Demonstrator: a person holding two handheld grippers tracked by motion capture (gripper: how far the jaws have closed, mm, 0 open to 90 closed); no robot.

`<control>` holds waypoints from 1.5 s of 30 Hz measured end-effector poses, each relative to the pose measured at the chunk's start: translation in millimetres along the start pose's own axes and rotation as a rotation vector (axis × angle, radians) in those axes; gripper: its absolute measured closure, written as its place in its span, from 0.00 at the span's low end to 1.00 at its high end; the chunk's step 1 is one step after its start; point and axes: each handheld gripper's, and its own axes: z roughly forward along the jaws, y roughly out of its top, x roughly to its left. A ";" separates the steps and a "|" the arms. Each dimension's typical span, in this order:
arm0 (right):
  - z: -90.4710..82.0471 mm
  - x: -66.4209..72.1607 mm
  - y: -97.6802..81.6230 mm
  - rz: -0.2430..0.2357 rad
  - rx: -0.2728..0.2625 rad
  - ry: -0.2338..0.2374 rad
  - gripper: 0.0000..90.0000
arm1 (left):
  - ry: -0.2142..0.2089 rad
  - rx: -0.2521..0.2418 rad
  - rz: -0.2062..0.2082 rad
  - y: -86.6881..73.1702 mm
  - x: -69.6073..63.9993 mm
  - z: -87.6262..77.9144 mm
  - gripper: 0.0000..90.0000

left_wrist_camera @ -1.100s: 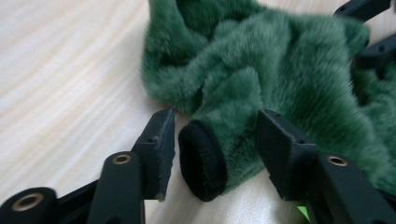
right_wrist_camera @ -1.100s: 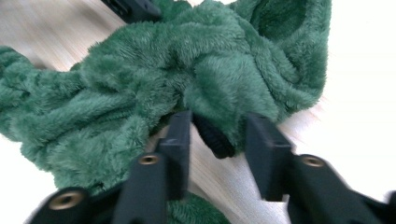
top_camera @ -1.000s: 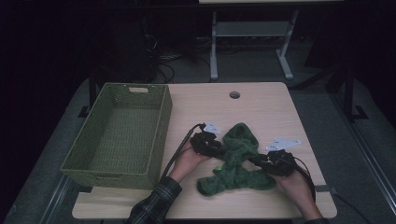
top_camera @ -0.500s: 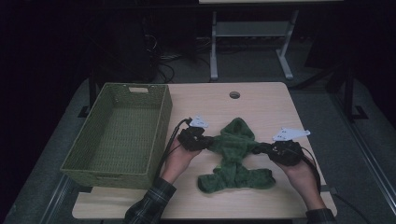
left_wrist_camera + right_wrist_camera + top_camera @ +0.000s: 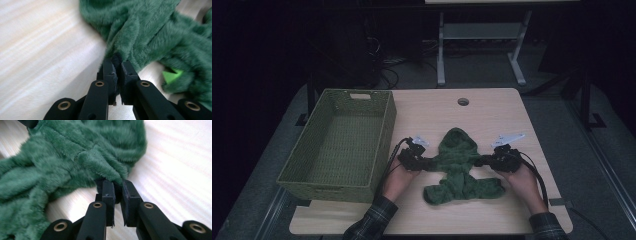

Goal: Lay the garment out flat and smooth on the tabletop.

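I have the green fleece garment (image 5: 460,167) by both sleeves. My left gripper (image 5: 418,161) has its jaws nearly closed on the tip of the left sleeve; they were closing just now, and in the left gripper view (image 5: 117,65) a dark fold of cuff is pinched between the pads. My right gripper (image 5: 492,161) is clamped the same way on the other sleeve end, with the plush (image 5: 75,160) bunched up right at the jaw tips (image 5: 118,188).

The garment lies flat on the desk (image 5: 492,110) near its middle, hood pointing to 12 o'clock, body and hem toward 6, the sleeves drawn out to 9 and 3 o'clock where I hold them. The woven basket (image 5: 312,172) sits at the 9 o'clock side of the desk, with nothing inside that I can see.

As I judge it, the spreading is largely done: sleeves are out, though the lower body looks rumpled. What remains, I'd guess, is folding the sleeves in, folding the body, and getting it into the basket – none of that has begun
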 end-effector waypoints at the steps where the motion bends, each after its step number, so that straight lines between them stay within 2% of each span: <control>1: 2.0 -0.2 -1.0 0.011 0.010 0.000 0.91 | -0.001 0.005 0.005 0.0 -0.6 2.0 0.94; 4: 6.5 -0.8 -2.5 0.013 0.023 -0.002 0.88 | 0.001 0.001 0.013 1.3 -2.8 3.4 0.90; 5: 5.2 0.1 -2.1 0.005 0.028 -0.013 0.80 | 0.001 -0.007 0.009 1.9 -3.1 2.4 0.78; 7: -0.2 -0.4 -1.9 0.011 0.010 -0.002 0.73 | 0.018 -0.027 0.005 5.5 -2.9 -5.7 0.69; 8: -0.2 -0.4 -1.9 0.011 0.010 -0.002 0.73 | 0.018 -0.027 0.005 5.5 -2.9 -5.7 0.66; 9: -9.3 -1.6 -0.8 0.026 -0.018 0.002 0.70 | 0.019 -0.036 0.001 6.8 -2.2 -9.2 0.65; 10: -14.0 -2.6 -0.3 0.031 -0.039 0.003 0.69 | 0.022 -0.065 0.001 9.5 -1.6 -16.3 0.64; 11: -18.9 -3.9 0.9 0.040 -0.045 0.001 0.68 | 0.022 -0.065 0.001 9.5 -1.6 -16.3 0.63; 12: -22.7 -5.2 2.6 0.045 -0.054 -0.003 0.67 | 0.030 -0.095 0.009 14.1 -2.2 -23.6 0.62; 13: -22.7 -5.2 2.6 0.045 -0.054 -0.003 0.67 | 0.030 -0.095 0.009 14.1 -2.2 -23.6 0.62; 14: -30.7 -7.9 6.7 0.043 -0.082 -0.007 0.68 | 0.042 -0.121 0.024 20.9 -1.9 -29.8 0.62; 15: -30.7 -7.9 6.7 0.043 -0.082 -0.007 0.68 | 0.042 -0.121 0.024 20.9 -1.9 -29.8 0.62; 16: -35.4 -11.6 12.2 0.053 -0.109 0.000 0.69 | 0.051 -0.129 0.027 29.2 0.6 -30.8 0.60; 18: -33.9 -15.4 20.2 0.052 -0.107 -0.007 0.71 | 0.062 -0.138 0.028 36.8 5.4 -27.0 0.60; 21: -29.3 -18.9 28.9 0.050 -0.107 -0.003 0.71 | 0.055 -0.126 0.017 43.3 12.2 -19.7 0.58; 24: -14.2 -22.6 45.5 0.052 -0.090 0.004 0.72 | 0.046 -0.106 -0.006 50.8 24.6 -0.7 0.58; 25: -10.2 -23.2 48.2 0.045 -0.084 0.000 0.72 | 0.046 -0.106 -0.006 50.8 24.6 -0.7 0.59; 26: -6.4 -23.6 49.7 0.045 -0.089 0.003 0.72 | 0.041 -0.096 -0.014 52.4 30.8 8.9 0.59; 27: -6.4 -23.6 49.7 0.045 -0.089 0.003 0.72 | 0.041 -0.096 -0.014 52.4 30.8 8.9 0.59; 29: 4.3 -25.3 53.7 0.047 -0.060 0.004 0.72 | 0.028 -0.092 -0.036 54.1 38.7 21.9 0.59; 33: 10.5 -25.6 55.8 0.049 -0.059 0.008 0.72 | 0.015 -0.101 -0.055 54.7 41.9 30.5 0.59; 39: 20.1 -27.7 50.8 0.051 -0.027 0.002 0.71 | 0.031 -0.047 -0.020 53.5 39.2 45.2 0.59; 45: 25.9 -33.4 40.9 0.078 -0.016 0.007 0.72 | 0.051 -0.037 0.007 53.7 36.5 46.1 0.60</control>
